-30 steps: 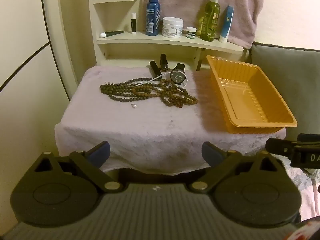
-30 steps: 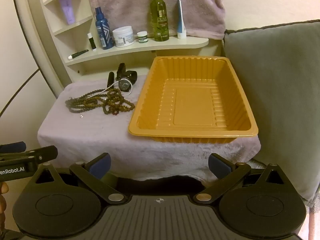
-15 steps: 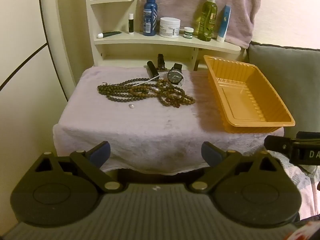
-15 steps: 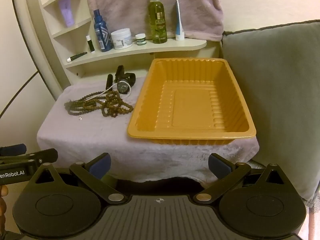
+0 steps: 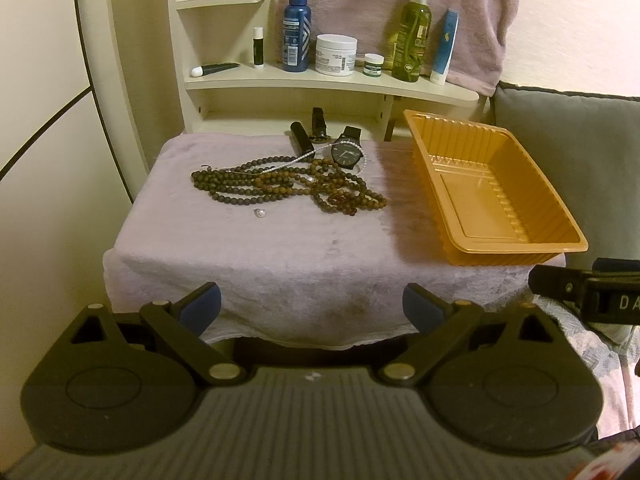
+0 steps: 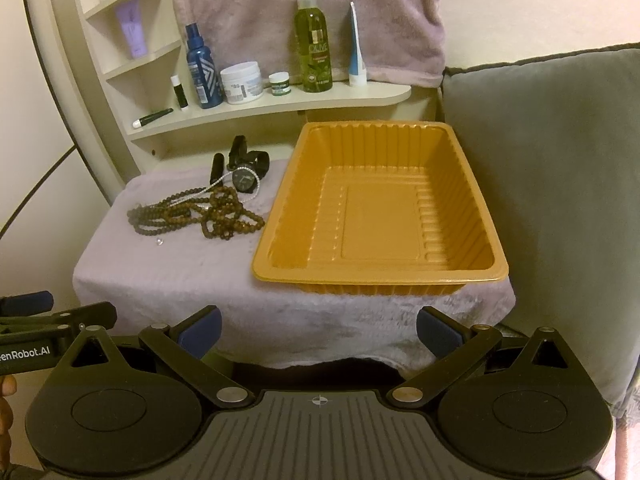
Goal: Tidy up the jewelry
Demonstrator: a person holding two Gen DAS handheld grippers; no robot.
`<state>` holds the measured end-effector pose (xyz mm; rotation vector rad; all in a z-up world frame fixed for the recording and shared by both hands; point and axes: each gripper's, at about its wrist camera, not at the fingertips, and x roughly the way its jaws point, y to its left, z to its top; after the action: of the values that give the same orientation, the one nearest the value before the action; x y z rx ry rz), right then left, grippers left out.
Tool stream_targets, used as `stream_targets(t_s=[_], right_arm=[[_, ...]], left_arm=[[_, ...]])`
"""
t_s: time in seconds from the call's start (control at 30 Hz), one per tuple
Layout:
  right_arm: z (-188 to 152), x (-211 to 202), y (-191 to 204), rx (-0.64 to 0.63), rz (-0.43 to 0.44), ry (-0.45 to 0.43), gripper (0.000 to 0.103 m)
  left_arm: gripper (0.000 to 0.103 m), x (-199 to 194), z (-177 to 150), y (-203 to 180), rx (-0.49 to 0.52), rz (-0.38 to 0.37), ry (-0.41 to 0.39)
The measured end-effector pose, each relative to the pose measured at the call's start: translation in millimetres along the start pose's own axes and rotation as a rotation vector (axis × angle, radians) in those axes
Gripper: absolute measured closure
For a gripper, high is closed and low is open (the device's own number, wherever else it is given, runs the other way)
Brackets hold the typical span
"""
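I see tangled brown bead necklaces (image 5: 288,188) piled beside a black watch (image 5: 347,154). My left gripper (image 5: 312,308) and right gripper (image 6: 318,330) both hang spread wide, holding nothing.

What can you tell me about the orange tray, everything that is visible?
The orange tray is rectangular and looks like thin glossy plastic, with ribbed walls, a flat rim and a raised panel in its floor. It sits upright and empty on the right side of the towel-covered table, apart from the beads. Neither gripper touches it.

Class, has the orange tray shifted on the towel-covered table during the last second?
No. The orange tray keeps its spot beside the wooden bead necklaces, under the shelf; only the camera view drifts slightly.
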<state>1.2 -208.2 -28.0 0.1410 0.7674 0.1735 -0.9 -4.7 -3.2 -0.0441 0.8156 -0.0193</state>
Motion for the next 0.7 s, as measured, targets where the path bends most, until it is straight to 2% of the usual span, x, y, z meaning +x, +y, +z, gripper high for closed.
stream_targets(t_s=[0.7], right_arm=[[3.0,-1.2,-0.1,-0.001,-0.002,-0.004,0.000]], left_arm=[[0.006,2.0,0.8,-2.1,0.006,-0.003,0.001]])
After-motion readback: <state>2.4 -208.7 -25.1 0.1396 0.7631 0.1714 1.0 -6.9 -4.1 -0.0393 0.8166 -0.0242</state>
